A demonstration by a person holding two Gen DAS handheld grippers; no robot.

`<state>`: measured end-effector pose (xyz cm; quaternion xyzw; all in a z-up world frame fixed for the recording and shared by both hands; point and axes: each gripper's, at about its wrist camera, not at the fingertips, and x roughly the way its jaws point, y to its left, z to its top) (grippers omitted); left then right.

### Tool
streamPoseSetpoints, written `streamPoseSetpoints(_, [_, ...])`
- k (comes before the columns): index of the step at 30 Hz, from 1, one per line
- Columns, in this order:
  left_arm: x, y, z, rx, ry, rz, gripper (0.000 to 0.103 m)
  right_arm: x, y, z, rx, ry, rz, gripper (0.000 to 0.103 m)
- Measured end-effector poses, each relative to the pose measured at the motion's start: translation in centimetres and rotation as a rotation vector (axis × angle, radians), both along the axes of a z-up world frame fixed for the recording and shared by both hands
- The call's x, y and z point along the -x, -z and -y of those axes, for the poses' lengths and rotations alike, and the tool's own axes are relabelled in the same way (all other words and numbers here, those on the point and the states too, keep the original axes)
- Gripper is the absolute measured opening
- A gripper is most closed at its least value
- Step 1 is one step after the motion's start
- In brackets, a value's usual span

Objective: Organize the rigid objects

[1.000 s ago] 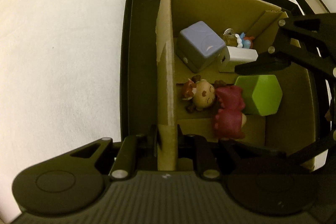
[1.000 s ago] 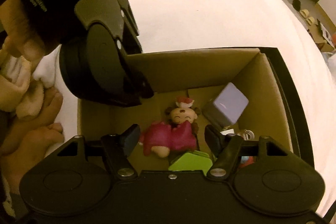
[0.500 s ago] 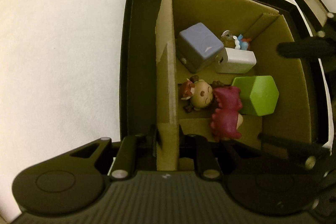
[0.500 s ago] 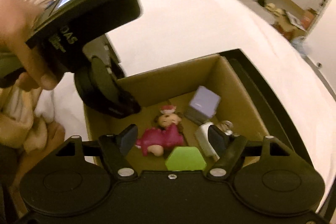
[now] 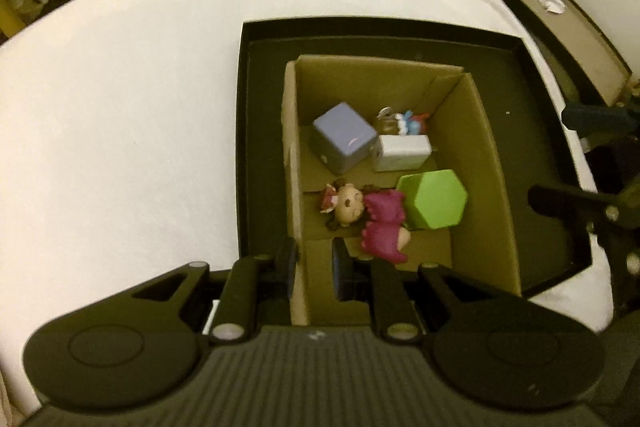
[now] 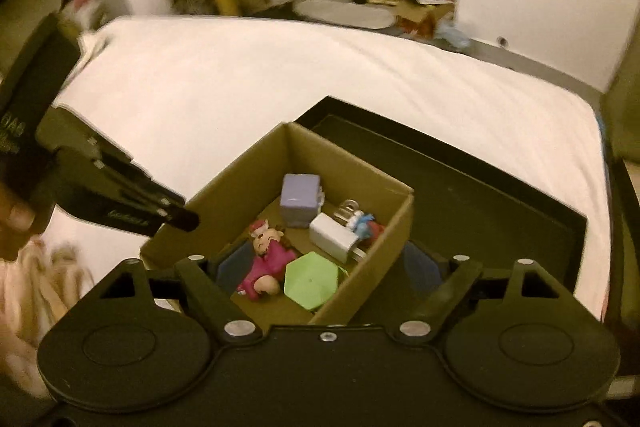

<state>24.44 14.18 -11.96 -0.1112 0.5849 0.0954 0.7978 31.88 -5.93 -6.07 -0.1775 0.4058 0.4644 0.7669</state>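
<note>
At the near-left corner of the cardboard box [image 5: 486,163], the left gripper [image 5: 314,263] is pinched tight on the box's left wall, pads clamping the cardboard from both sides. Off to the right, the right gripper [image 6: 330,269] has just been spreading its jaws and grips nothing; they straddle the box's near corner without pressing it. Inside sit the green hexagonal block [image 5: 434,199], the pink-clad doll [image 5: 368,215], a lavender cube [image 5: 344,143], a white charger [image 5: 402,153] and a small keyring figure [image 5: 404,121] at the far-right corner. Sorting looks finished, I'd say; the box, within the black tray [image 5: 264,155], now wants carrying. Next move calls for a steady lift, keeping it level.
</note>
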Motion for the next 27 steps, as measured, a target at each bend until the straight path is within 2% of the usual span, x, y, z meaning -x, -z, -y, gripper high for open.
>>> streamPoseSetpoints(8, [2.0, -3.4, 1.5, 0.027, 0.018, 0.079, 0.017, 1.0, -1.3, 3.8, -0.029, 0.165, -0.011, 0.093])
streamPoseSetpoints(12, [3.5, -5.4, 2.7, 0.012, 0.065, 0.129, 0.037, 1.7, -1.9, 5.7, -0.073, 0.240, -0.054, 0.099])
streamPoseSetpoints(14, [4.5, -6.5, 3.3, 0.010, 0.089, 0.162, 0.043, 2.4, -2.4, 6.4, -0.077, 0.249, -0.057, 0.100])
streamPoseSetpoints(17, [5.9, -7.9, 3.8, 0.022, 0.090, 0.203, 0.058, 3.6, -3.2, 7.3, -0.095, 0.279, -0.053, 0.103])
streamPoseSetpoints(19, [7.0, -8.9, 4.3, 0.016, 0.100, 0.235, 0.073, 4.3, -3.6, 8.0, -0.112, 0.301, -0.062, 0.103])
streamPoseSetpoints(22, [8.4, -10.2, 4.8, 0.021, 0.119, 0.281, 0.082, 5.2, -4.4, 8.9, -0.120, 0.335, -0.053, 0.103])
streamPoseSetpoints(27, [10.7, -11.8, 5.4, 0.011, 0.110, 0.338, 0.087, 6.3, -5.9, 11.0, -0.158, 0.410, -0.058, 0.103])
